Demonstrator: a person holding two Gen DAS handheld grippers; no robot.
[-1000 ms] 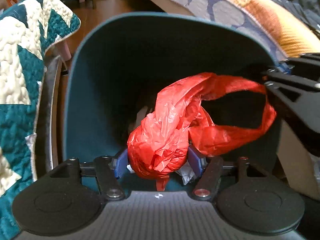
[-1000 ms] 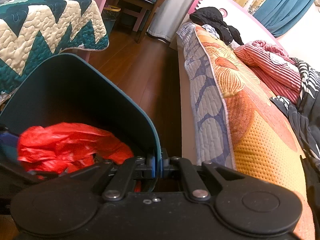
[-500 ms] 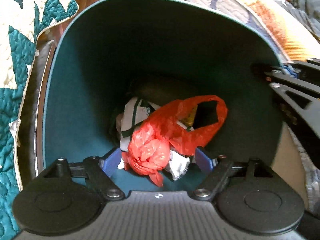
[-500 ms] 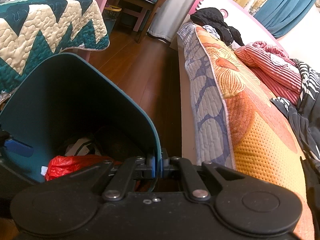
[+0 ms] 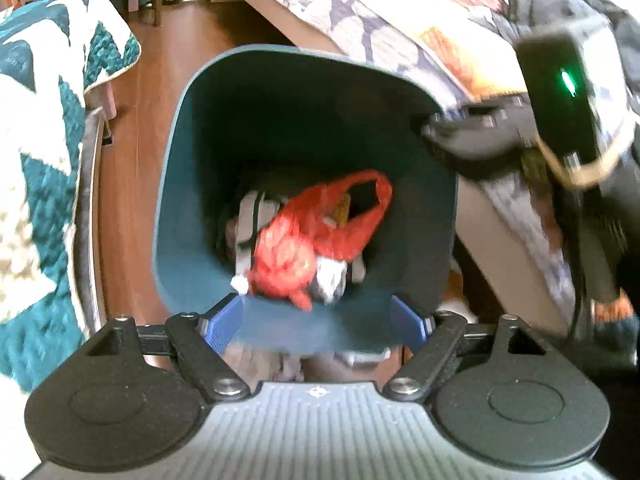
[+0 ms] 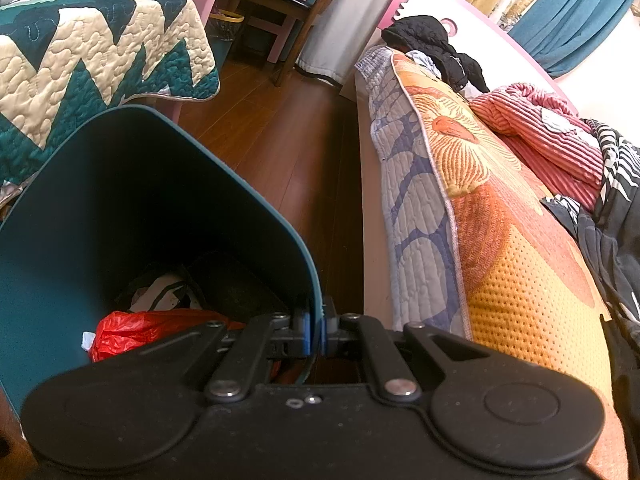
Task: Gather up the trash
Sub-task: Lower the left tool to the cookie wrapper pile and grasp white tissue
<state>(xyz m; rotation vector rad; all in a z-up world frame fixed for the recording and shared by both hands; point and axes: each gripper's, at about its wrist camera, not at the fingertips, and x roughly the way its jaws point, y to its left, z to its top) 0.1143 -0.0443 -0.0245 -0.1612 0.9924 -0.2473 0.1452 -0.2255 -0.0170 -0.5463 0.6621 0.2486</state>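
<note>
The red plastic bag (image 5: 296, 256) lies at the bottom of the dark teal bin (image 5: 188, 208), on top of white and grey scraps. Its crumpled body sits toward the near wall, and its one visible loop handle stretches away toward the far right, so its long axis runs diagonally across the bin floor. The bin stands upright with its mouth open upward.

The left hand-held gripper (image 5: 316, 324) hovers above the near rim, released, with nothing between its blue pads (image 5: 224, 326). The right hand-held gripper (image 6: 315, 330) is clenched on the bin's right rim, one pad on each side of the wall.

The bin rests on a brown wooden floor (image 6: 272, 144), between a bed (image 6: 500, 216) with an orange and blue patterned cover and a piece of furniture draped in a teal and cream zigzag quilt (image 6: 80, 80). One bin, one red bag and two hand-held grippers are in view. A wooden chair (image 6: 288, 4) stands further back.
</note>
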